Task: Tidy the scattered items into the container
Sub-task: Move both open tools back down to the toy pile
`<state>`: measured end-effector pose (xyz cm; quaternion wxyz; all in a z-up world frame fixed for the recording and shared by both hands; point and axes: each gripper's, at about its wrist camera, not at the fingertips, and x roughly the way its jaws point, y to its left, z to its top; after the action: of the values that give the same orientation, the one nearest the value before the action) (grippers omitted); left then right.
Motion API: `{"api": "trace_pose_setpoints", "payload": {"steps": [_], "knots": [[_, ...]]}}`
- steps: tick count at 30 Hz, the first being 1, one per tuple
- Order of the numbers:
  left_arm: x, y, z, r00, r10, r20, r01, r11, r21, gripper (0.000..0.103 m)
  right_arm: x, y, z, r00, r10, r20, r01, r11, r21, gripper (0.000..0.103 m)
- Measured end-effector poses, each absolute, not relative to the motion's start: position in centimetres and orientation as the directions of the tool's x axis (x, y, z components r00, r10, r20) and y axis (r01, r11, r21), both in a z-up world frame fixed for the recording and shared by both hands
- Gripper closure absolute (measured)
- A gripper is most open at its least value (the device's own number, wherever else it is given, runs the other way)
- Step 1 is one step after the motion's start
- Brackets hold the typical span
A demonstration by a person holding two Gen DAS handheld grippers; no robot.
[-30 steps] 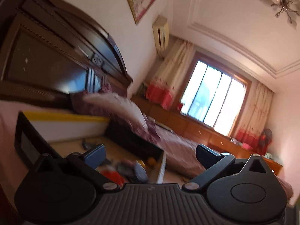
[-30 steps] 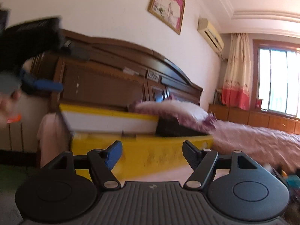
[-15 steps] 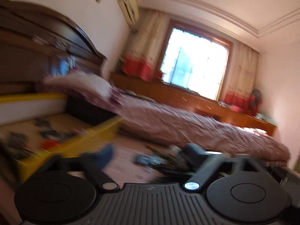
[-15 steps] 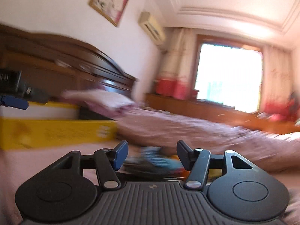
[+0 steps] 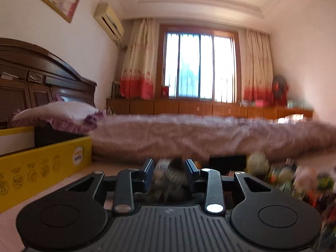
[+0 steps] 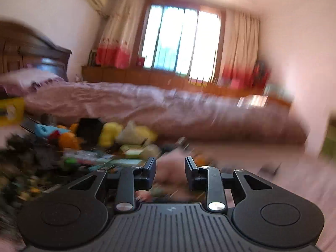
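A: What is nearest?

B: The left gripper point(image 5: 169, 173) has its jaws drawn in around a blurred grey-brown bundle point(image 5: 170, 175); whether they truly pinch it, I cannot tell. Its long axis is too smeared to read.

A: And the other?

B: The right gripper point(image 6: 170, 171) stands narrowly parted over something pink and blurred; contact is unclear.

A: The container?

B: The yellow box point(image 5: 42, 166) lies at the left on the bed point(image 5: 189, 134), its inside hidden. The scattered pile of toys point(image 6: 109, 138) lies left of the right gripper, bare bedding to its right.
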<state>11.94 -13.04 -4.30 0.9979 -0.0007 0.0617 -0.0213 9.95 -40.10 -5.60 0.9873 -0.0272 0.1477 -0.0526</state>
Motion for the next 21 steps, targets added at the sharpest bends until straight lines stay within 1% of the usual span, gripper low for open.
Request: {"api": "trace_pose_setpoints", "payload": {"steps": [1, 2, 3, 7, 8, 10, 13, 14, 16, 17, 18, 19, 21], "knots": [[11.9, -12.9, -4.6, 0.989, -0.046, -0.141, 0.045, 0.999, -0.013, 0.062, 10.2, -40.1, -5.6, 0.950, -0.079, -0.303, 0.076, 0.997, -0.021, 0.072], [11.8, -12.7, -4.6, 0.985, -0.058, -0.162, 0.054, 0.998, -0.031, 0.054, 10.2, -39.8, -5.5, 0.952, -0.053, -0.303, 0.058, 0.998, 0.006, 0.071], [12.1, -12.5, -4.6, 0.980, -0.070, -0.185, 0.063, 0.997, -0.045, 0.048, 10.0, -39.2, -5.8, 0.955, -0.045, -0.292, 0.048, 0.999, 0.004, 0.069], [13.1, -11.4, -4.7, 0.968, -0.067, -0.241, 0.051, 0.996, -0.070, 0.048, 10.8, -35.6, -5.3, 0.974, -0.030, -0.226, 0.010, 0.996, -0.085, 0.063], [13.9, -10.2, -4.8, 0.962, -0.078, -0.262, 0.056, 0.994, -0.091, 0.049, 10.7, -34.9, -5.4, 0.975, -0.014, -0.223, -0.007, 0.996, -0.093, 0.060], [14.5, -9.0, -4.7, 0.948, -0.111, -0.297, 0.075, 0.989, -0.128, 0.049, 11.0, -32.6, -5.9, 0.973, 0.018, -0.229, -0.046, 0.992, -0.119, 0.060], [15.2, -8.9, -4.4, 0.942, -0.131, -0.308, 0.101, 0.989, -0.110, 0.048, 10.2, -30.2, -6.3, 0.974, 0.048, -0.221, -0.102, 0.965, -0.242, 0.056], [15.3, -9.2, -4.3, 0.941, -0.141, -0.307, 0.111, 0.987, -0.112, 0.045, 9.9, -29.4, -6.5, 0.974, 0.058, -0.218, -0.120, 0.952, -0.282, 0.053], [14.5, -8.8, -3.6, 0.936, -0.174, -0.307, 0.139, 0.981, -0.133, 0.030, 9.8, -28.5, -6.4, 0.974, 0.073, -0.216, -0.141, 0.937, -0.319, 0.050], [14.2, -8.9, -3.5, 0.933, -0.192, -0.305, 0.157, 0.978, -0.136, 0.015, 9.6, -28.5, -6.0, 0.973, 0.074, -0.217, -0.143, 0.935, -0.324, 0.050], [13.9, -9.0, -3.6, 0.932, -0.201, -0.302, 0.170, 0.977, -0.126, 0.013, 9.6, -28.3, -5.8, 0.972, 0.075, -0.221, -0.145, 0.936, -0.321, 0.050], [13.5, -9.1, -3.6, 0.932, -0.196, -0.304, 0.174, 0.980, -0.098, 0.013, 9.8, -28.0, -5.5, 0.971, 0.076, -0.225, -0.147, 0.936, -0.321, 0.049], [14.0, -9.8, -4.1, 0.920, -0.168, -0.355, 0.166, 0.985, -0.036, 0.013, 10.1, -27.5, -5.0, 0.970, 0.045, -0.239, -0.131, 0.924, -0.360, 0.048]]}}
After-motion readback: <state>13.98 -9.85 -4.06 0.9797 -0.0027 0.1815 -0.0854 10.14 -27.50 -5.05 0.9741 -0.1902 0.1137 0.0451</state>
